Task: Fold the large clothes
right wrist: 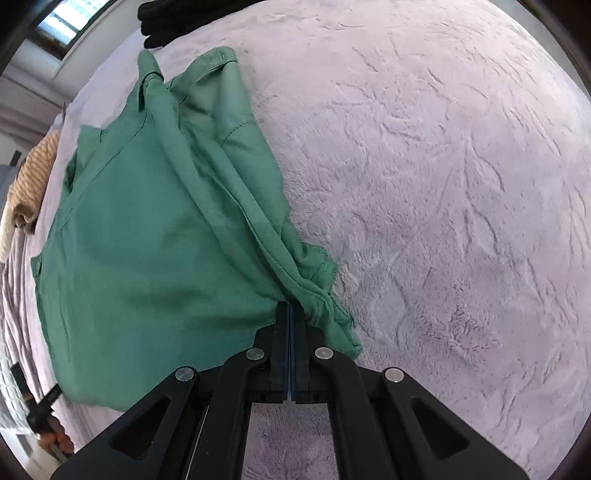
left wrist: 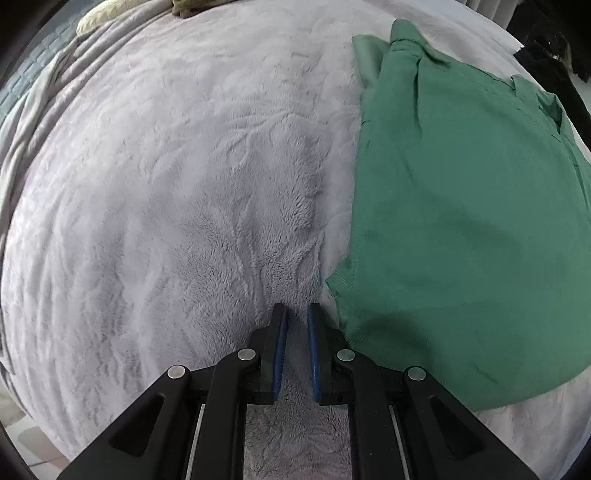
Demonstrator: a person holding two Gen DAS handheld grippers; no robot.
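A green button-up shirt (left wrist: 461,221) lies flat on a pale lilac fleece blanket (left wrist: 166,203), to the right in the left wrist view. My left gripper (left wrist: 297,308) points down at the blanket just left of the shirt's near hem corner. Its blue pads (left wrist: 280,343) stand a narrow gap apart with nothing between them. In the right wrist view the shirt (right wrist: 147,240) fills the left half. My right gripper (right wrist: 290,306) is shut on a bunched edge of the shirt, and folds of cloth run taut from the collar end down to its tips.
The blanket (right wrist: 443,184) stretches bare to the right of the shirt. A black garment (right wrist: 166,18) lies at the far edge and a tan striped cloth (right wrist: 33,177) at the left edge. Cream bedding (left wrist: 99,18) sits at the far left corner.
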